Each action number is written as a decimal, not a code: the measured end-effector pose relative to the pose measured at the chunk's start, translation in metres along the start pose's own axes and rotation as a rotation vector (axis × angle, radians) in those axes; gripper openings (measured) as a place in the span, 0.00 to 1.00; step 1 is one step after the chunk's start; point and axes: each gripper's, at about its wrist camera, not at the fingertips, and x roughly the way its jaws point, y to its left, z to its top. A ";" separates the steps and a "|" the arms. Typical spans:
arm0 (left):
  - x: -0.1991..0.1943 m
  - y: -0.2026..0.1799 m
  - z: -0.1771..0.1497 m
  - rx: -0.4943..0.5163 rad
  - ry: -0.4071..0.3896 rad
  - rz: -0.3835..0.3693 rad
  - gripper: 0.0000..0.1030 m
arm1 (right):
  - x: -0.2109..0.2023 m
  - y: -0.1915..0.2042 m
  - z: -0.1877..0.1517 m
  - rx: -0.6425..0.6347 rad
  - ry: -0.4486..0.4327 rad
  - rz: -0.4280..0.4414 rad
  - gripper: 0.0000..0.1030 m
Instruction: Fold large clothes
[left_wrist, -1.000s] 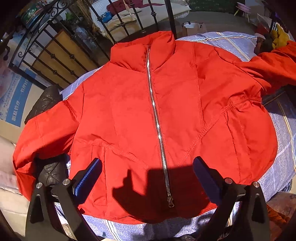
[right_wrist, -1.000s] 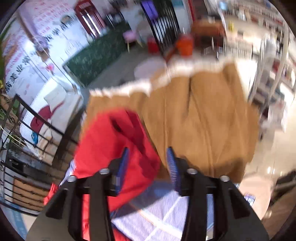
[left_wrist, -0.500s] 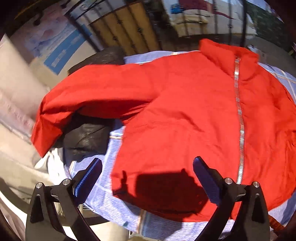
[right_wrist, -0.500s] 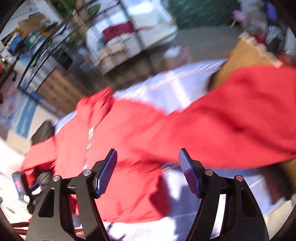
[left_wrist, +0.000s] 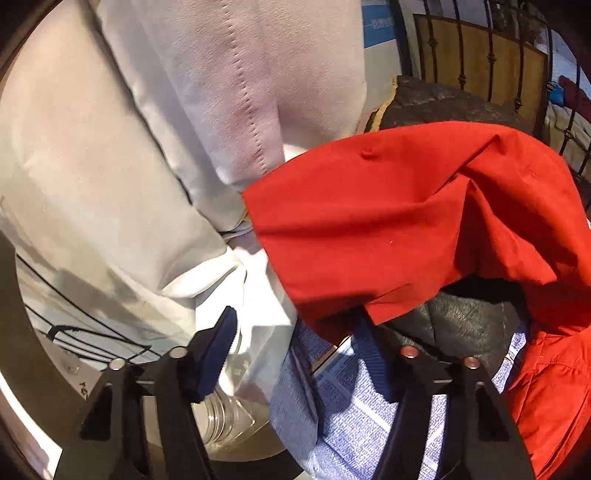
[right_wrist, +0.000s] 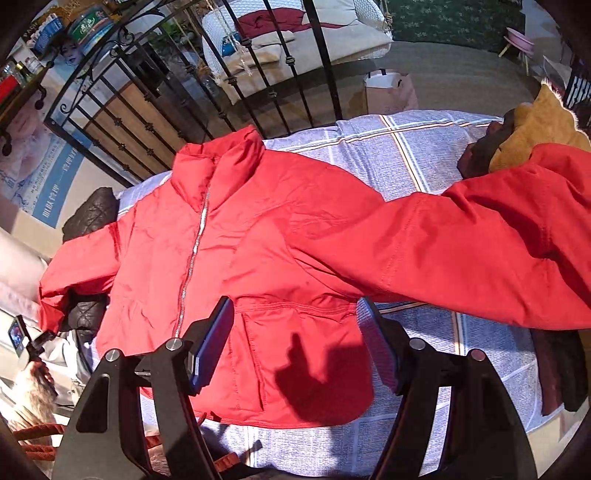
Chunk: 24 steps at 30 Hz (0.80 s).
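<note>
While the red jacket (right_wrist: 258, 258) lies zipped and face-up on the checked sheet (right_wrist: 424, 155) just ahead of the right gripper (right_wrist: 295, 343), whose jaws stand apart and empty, the left gripper (left_wrist: 295, 347) is closing around the sleeve cuff (left_wrist: 332, 295); bite deep, since the puffy, slick shell will slip

Left tongs (left_wrist: 295, 339) closing, angled downward, right tongs (right_wrist: 295, 343) apart, empty

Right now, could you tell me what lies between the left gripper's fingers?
In the left wrist view, the red jacket's sleeve cuff hangs between the closing left gripper; its pads are not yet pressing it.
</note>
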 end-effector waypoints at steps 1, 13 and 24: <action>0.001 -0.004 0.004 0.012 0.001 -0.022 0.30 | 0.001 0.001 0.001 0.003 0.003 -0.004 0.67; 0.024 0.032 0.049 0.146 0.022 0.093 0.05 | 0.004 0.005 0.005 0.015 -0.001 -0.023 0.67; -0.017 0.034 0.036 -0.041 -0.088 0.223 0.94 | 0.005 -0.024 0.003 0.090 0.023 -0.045 0.67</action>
